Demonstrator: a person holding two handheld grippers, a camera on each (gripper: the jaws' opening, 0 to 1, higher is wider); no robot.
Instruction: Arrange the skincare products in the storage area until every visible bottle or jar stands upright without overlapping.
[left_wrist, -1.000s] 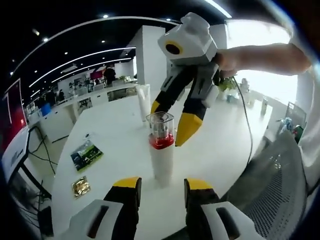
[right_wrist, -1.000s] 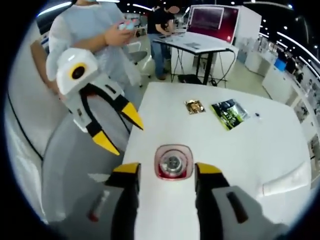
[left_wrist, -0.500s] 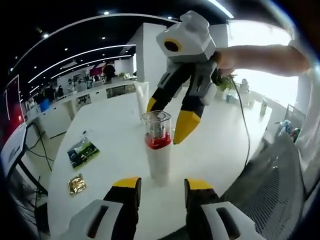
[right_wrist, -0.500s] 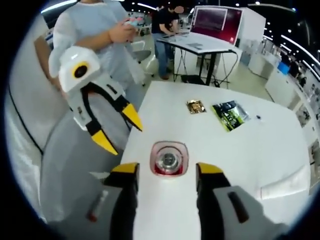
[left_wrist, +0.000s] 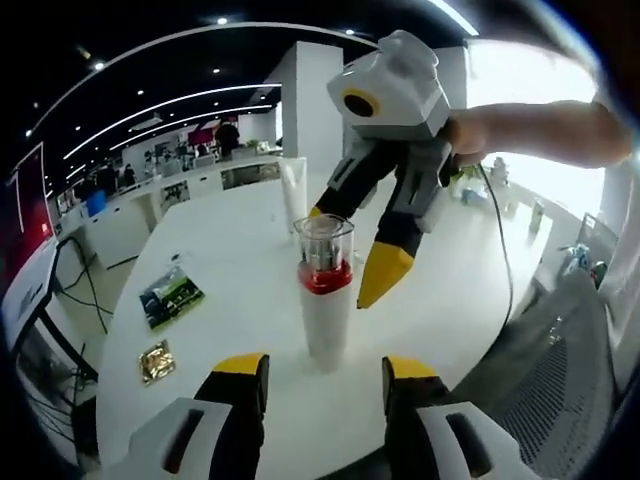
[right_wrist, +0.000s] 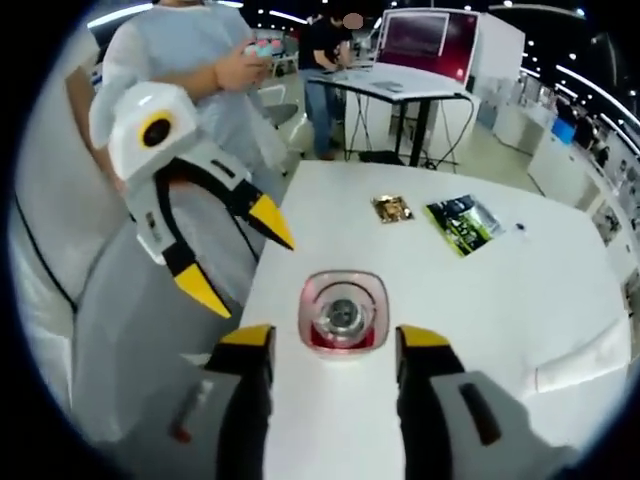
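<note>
Both tongs are spread wide, grasping nothing: the right gripper (left_wrist: 352, 255) hangs over the bottle (left_wrist: 325, 305), its tips at twelve and three o'clock of the clear cap, likely lining up a grip. Left gripper (left_wrist: 315, 385) waits below. Bottle stands upright on a white table (left_wrist: 240, 260) in an open office; two packets (left_wrist: 165, 300) lie at nine o'clock.

Bottle (left_wrist: 325, 310) matt white, clear glossy plastic cap (left_wrist: 323, 240); table (left_wrist: 240, 260) smooth white.
</note>
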